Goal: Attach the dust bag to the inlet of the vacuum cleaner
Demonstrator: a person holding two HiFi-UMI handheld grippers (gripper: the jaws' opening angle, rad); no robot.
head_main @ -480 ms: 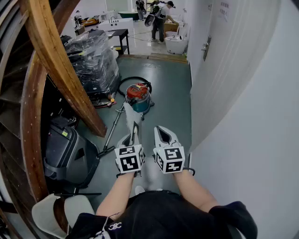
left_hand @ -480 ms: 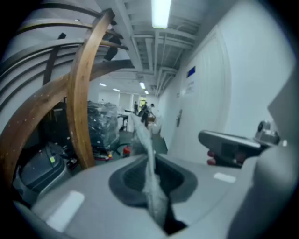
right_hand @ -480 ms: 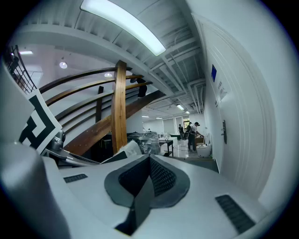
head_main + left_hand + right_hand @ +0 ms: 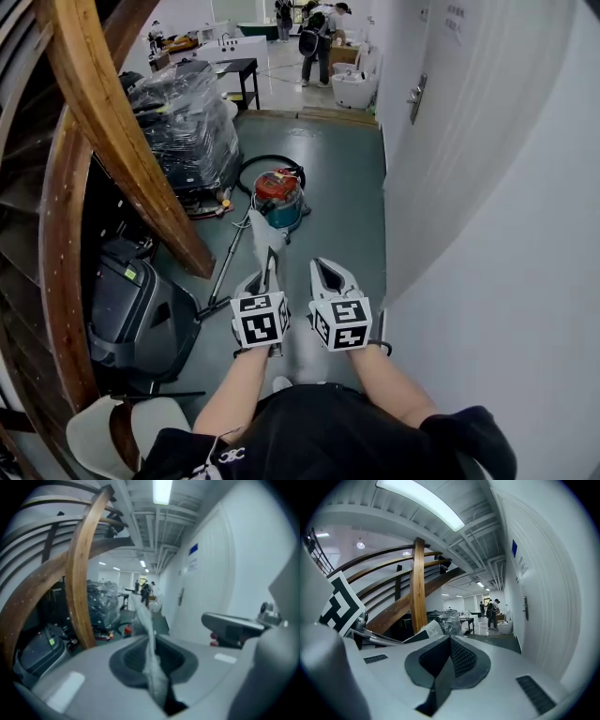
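Step in hand, I'd say: carrying the dust bag (image 4: 149, 641) to the machine. Left gripper (image 4: 267, 275) has its jaws narrow, pinched on the bag's thin edge. The rest of the bag sticks out ahead of and above the tips as a pale, limp strip. Right gripper (image 4: 450, 644) sits just beside it, jaws fully together w/ nothing betw. them.

The vacuum cleaner (image 4: 278, 199) (red top, teal body) stands on the floor, ahead of and below both jaw sets, well apart from them. Its inlet can't be made out from here.

To do this well:
- Keep the pinch firm, since the bag is floppy and prob. slips or folds if it's swung.
- Get close and low before aiming the bag.
- Find the inlet first. The red top looks closed, so it may need opening.
- Right gripper is free, so it could steady the body or spread the bag's mouth.

Around the path:
- Hose (image 4: 269, 159) loops beyond the vac. A wand (image 4: 228, 258) runs along the floor below and left of the left jaws, so it's a trip or snag risk.
- Wrapped pallet (image 4: 187, 127), wooden beam (image 4: 112, 122) and a dark case (image 4: 131, 314) are all off to the left of the jaws.
- White wall (image 4: 487, 234) is close on the right, so the lane is narrow.
- People (image 4: 317, 42) stand far ahead, not in the way.
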